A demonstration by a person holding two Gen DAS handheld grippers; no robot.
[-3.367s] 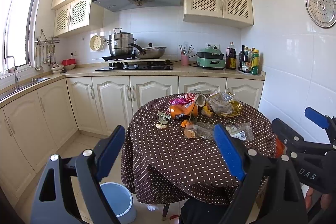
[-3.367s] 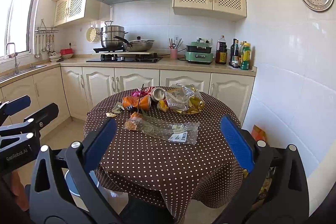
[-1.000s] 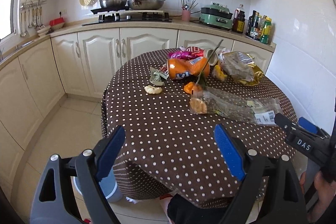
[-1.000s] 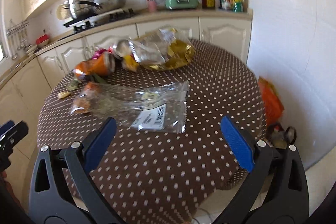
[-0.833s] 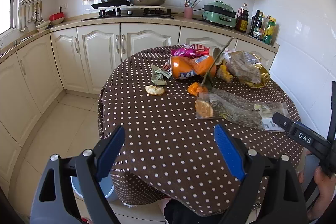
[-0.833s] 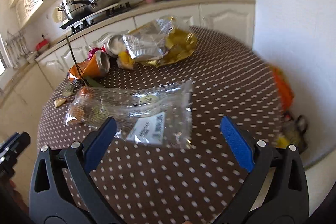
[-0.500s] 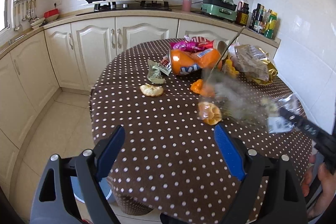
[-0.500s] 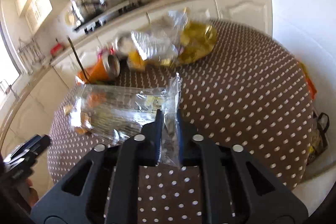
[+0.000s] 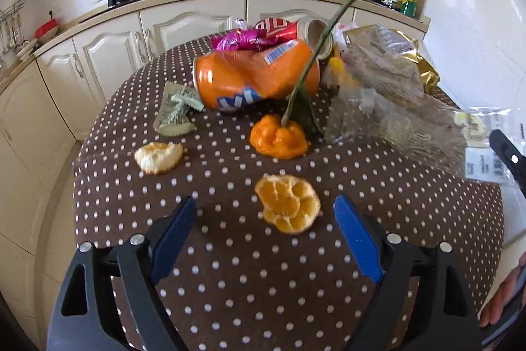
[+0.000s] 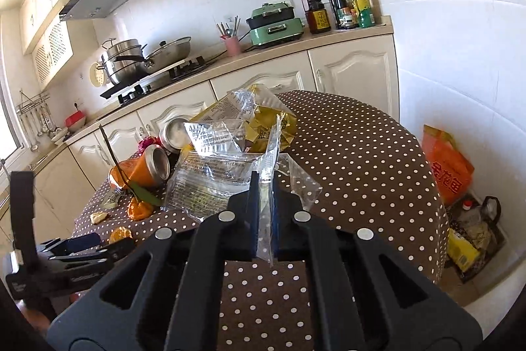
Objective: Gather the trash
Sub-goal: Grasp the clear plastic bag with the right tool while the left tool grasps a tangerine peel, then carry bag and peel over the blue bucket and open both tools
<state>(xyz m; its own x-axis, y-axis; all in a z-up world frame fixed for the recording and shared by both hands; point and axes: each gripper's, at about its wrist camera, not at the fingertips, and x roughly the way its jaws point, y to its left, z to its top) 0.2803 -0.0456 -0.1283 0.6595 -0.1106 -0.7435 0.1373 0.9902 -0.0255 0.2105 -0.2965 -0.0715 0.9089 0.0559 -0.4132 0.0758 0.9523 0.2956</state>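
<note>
Progress: barely started, I judge; one piece is in my grip, and everything else lies on the dotted tablecloth point(image 9: 230, 285).
Right gripper point(image 10: 263, 196): my jaws are pressed together on the edge of the clear plastic bag point(image 10: 210, 180), which lifts off the cloth and trails toward ten o'clock in my right view.
Left gripper point(image 9: 263, 239): my jaws stand wide and are closing, nothing pressed between them; the flat orange peel point(image 9: 287, 203) lies between the blue pads, at twelve o'clock.
Left to collect: the crushed orange can point(image 9: 253, 78), the pulpy orange lump point(image 9: 279, 138) with a stem and leaf, the pale peel scrap point(image 9: 157, 155) at ten o'clock, a green wrapper point(image 9: 176, 114), pink foil wrappers, a silver can, the gold crinkled bag point(image 10: 263, 120).
Bin: not in view in either picture.
Materials: the bag is thin, glossy, creased film with a barcode label; the can is dented metal; the peels are matte and dimpled; the cloth is soft brown fabric with white dots.
</note>
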